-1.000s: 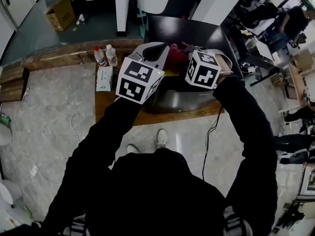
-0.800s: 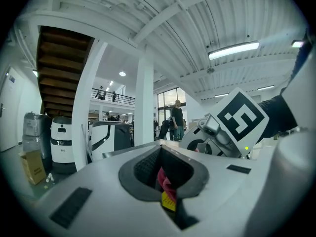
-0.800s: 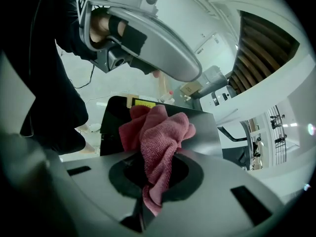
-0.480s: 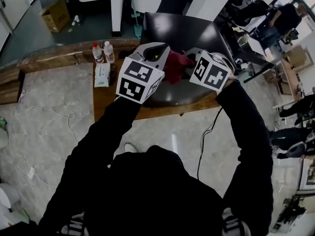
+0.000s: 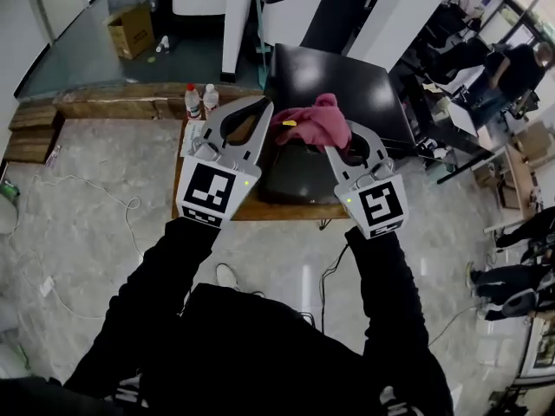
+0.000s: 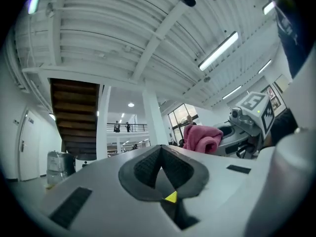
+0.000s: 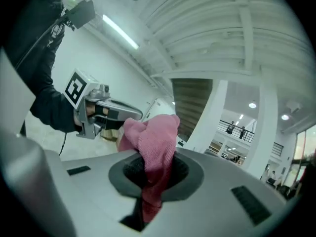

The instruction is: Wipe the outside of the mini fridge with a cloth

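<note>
In the head view the person is standing over the mini fridge [image 5: 347, 81], which is sitting on a wooden board [image 5: 277, 210], and is holding both grippers up above it. The right gripper [image 5: 334, 148] is pinching a pink cloth [image 5: 310, 124] that is showing over the fridge's top front edge, though I cannot tell whether it is touching. The left gripper [image 5: 260, 109] is pointing at the same spot with nothing in it. To wipe well, I judge the cloth is needing to come down flat on the dark top, spread so more than a corner is bearing. It should then go in long overlapping strokes out to the edges and down the sides, with the free gripper keeping clear. Two bottles [image 5: 192, 100] are standing near the fridge's left, seemingly holding clear liquid. A cardboard box [image 5: 132, 29] is lying well apart on the floor, its contents not showing; the fridge's inside is not showing either. In the left gripper view the jaws are pressing together on nothing, and no fridge is showing, only ceiling and the cloth [image 6: 202, 137] beyond. In the right gripper view the jaws are clamping a fold of cloth [image 7: 155, 152], the rest bunching above them.
</note>
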`<state>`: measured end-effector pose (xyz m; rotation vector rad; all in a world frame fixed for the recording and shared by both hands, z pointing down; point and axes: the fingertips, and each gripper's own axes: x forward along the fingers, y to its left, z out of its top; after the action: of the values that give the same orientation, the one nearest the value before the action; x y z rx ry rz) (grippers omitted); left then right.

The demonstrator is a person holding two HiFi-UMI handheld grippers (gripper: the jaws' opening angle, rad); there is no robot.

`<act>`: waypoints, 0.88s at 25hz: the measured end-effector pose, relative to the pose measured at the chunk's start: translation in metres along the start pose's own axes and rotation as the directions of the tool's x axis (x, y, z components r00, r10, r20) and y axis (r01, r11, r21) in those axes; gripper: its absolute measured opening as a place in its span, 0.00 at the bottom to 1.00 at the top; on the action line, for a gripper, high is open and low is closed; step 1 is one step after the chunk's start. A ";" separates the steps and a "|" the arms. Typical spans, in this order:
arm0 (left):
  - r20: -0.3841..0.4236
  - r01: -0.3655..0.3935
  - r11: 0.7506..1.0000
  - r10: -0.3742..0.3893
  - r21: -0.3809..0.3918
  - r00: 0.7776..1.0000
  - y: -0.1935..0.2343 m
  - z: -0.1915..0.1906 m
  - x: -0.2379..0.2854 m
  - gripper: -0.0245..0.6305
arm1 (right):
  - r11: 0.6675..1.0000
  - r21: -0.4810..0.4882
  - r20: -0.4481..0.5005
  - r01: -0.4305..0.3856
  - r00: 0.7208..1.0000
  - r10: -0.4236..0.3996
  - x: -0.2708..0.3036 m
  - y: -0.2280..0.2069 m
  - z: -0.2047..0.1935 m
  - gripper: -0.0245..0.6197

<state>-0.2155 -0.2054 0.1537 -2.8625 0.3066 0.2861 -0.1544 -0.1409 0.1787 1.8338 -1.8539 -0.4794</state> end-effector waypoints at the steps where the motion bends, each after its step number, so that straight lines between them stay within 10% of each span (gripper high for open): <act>1: 0.000 -0.006 1.000 0.006 -0.021 1.000 -0.001 0.001 -0.007 0.05 | 0.999 0.033 0.032 0.025 0.999 -0.026 -0.006 0.004 0.004 0.10; 11: -0.042 -0.054 0.995 0.050 -0.088 0.998 0.035 -0.026 -0.050 0.05 | 0.918 0.381 0.198 0.109 0.960 -0.196 0.011 0.064 0.040 0.10; 22: -0.006 0.077 0.989 -0.078 -0.125 0.997 0.159 -0.082 -0.020 0.04 | 0.689 0.698 0.140 0.197 0.905 -0.401 0.151 0.081 0.014 0.10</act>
<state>-0.2577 -0.3740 0.2008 -2.9914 0.1845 0.2845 -0.2266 -0.2891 0.2267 2.7171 -2.0919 -0.1789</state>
